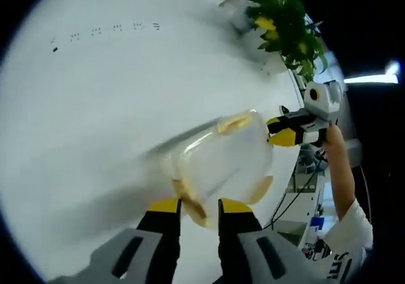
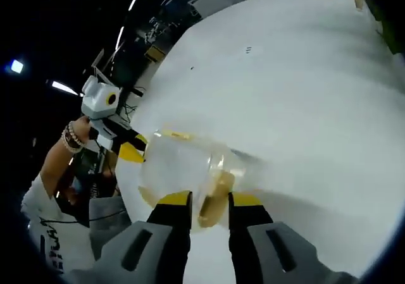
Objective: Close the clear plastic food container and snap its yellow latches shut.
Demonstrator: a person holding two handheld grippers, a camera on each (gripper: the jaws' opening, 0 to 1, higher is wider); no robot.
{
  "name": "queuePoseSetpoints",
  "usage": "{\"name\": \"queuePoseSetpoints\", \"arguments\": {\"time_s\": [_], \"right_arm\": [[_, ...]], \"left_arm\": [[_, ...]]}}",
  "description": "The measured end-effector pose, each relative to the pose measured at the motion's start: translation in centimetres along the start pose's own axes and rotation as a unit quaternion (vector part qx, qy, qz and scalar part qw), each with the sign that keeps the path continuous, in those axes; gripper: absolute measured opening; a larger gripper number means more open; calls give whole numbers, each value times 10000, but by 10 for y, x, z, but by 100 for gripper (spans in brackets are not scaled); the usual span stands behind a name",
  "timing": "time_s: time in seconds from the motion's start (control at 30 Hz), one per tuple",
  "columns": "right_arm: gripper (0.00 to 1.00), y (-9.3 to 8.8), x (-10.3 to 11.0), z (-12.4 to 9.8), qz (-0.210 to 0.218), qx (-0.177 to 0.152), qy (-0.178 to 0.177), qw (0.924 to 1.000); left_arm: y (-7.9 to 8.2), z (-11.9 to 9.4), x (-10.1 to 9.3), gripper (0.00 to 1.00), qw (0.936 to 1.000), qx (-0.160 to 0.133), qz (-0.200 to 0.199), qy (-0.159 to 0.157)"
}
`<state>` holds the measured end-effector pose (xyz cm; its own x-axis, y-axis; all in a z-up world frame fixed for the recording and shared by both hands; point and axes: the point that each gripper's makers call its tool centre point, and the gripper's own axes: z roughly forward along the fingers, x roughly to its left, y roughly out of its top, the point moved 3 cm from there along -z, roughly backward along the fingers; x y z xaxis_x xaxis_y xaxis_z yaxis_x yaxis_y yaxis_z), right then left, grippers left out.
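Left gripper view: the clear food container [image 1: 223,164] sits near the white worktop's [image 1: 95,107] edge, between both grippers. Left gripper [image 1: 199,207] fingers are narrowly parted around a yellow latch [image 1: 196,209]; right gripper [image 2: 209,202] fingers likewise straddle the opposite latch [image 2: 215,198], contact unclear.

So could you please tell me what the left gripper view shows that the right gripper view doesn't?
Left gripper view: a green plant at the table's far edge, and small dark marks on the tabletop.

Right gripper view: the person's beaded bracelet.

Both: the clear container with yellow latches on the white table, flanked by the left gripper and right gripper.
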<state>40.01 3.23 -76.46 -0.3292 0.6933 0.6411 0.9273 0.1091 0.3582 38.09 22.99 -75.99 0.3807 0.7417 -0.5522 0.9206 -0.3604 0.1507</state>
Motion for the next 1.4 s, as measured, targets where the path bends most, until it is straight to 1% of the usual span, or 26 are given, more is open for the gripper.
{"name": "queuePoseSetpoints", "arguments": {"time_s": [0.13,0.23,0.33,0.43,0.5,0.53,0.6,0.63,0.67,0.7,0.73,0.77,0.87,0.93,0.97,1.03,1.1,1.13,1.17,1.2,1.23,1.27,1.3,1.33,1.37,1.4], "right_arm": [[18,-10,10,4,-9,0,34,10000],[17,-18,16,5,15,-15,7,10000],[16,-29,22,7,172,16,109,9998],[15,-32,26,8,197,20,91,9998],[15,-32,28,8,179,46,63,9998],[15,-32,28,8,204,60,68,9998],[15,-32,29,9,262,80,124,9995],[12,-32,29,11,309,60,170,9994],[12,-40,25,8,727,183,3,9972],[12,-40,28,11,414,23,162,9990],[12,-45,31,11,300,73,161,9994],[12,-45,31,12,340,82,145,9993],[12,-46,30,14,366,137,130,9992],[12,-46,31,15,398,160,136,9990],[12,-46,33,15,402,142,128,9990],[12,-47,36,15,412,112,119,9990],[13,-46,39,15,392,109,121,9991],[14,-46,41,16,185,105,58,9998],[15,-43,41,16,125,88,18,9999],[15,-43,42,17,35,22,-50,10000],[16,-42,43,17,-40,-55,-149,9999],[18,-42,45,18,-43,-73,-195,9998],[19,-40,46,19,-138,-95,-275,9995],[20,-39,46,20,-274,-102,-348,9990],[21,-37,47,20,-525,-120,-445,9976],[22,-36,48,20,-660,-138,-504,9964]], "left_arm": [[-14,-3,1,14,10000,42,-5,35],[-22,-5,1,14,9997,-121,-191,-13],[-31,-7,2,13,9996,-133,-233,-29],[-33,-7,1,12,9996,-100,-255,25],[-28,-8,5,11,9995,-85,-290,40],[-28,-8,5,11,9995,-68,-320,39],[-28,-8,7,11,9993,-19,-372,14],[-27,-8,8,11,9991,-25,-415,-4],[-29,-9,7,11,9989,118,-455,-70],[-26,-10,9,11,9989,-2,-463,-57],[-25,-10,9,11,9989,-19,-476,-45],[-23,-12,8,11,9992,-17,-407,0],[-21,-13,13,10,9987,45,-507,-41],[-22,-10,15,9,9974,31,-714,-126],[-21,-9,15,9,9983,0,-566,-130],[-19,-8,16,10,9982,-8,-587,-111],[-17,-7,16,10,9990,15,-440,-85],[-18,-7,15,11,9994,-23,-333,-53],[-17,-7,16,12,9999,-38,-90,-54],[-20,-7,14,12,9997,-36,-235,-59],[-22,-6,14,12,9994,-114,-321,-49],[-25,-6,13,13,9996,-97,-250,-64],[-26,-6,13,14,9998,-82,-159,-68],[-28,-6,12,14,9999,-109,-9,-51],[-29,-6,11,15,9997,-173,178,-26],[-30,-7,10,15,9995,-198,249,-8]]}}
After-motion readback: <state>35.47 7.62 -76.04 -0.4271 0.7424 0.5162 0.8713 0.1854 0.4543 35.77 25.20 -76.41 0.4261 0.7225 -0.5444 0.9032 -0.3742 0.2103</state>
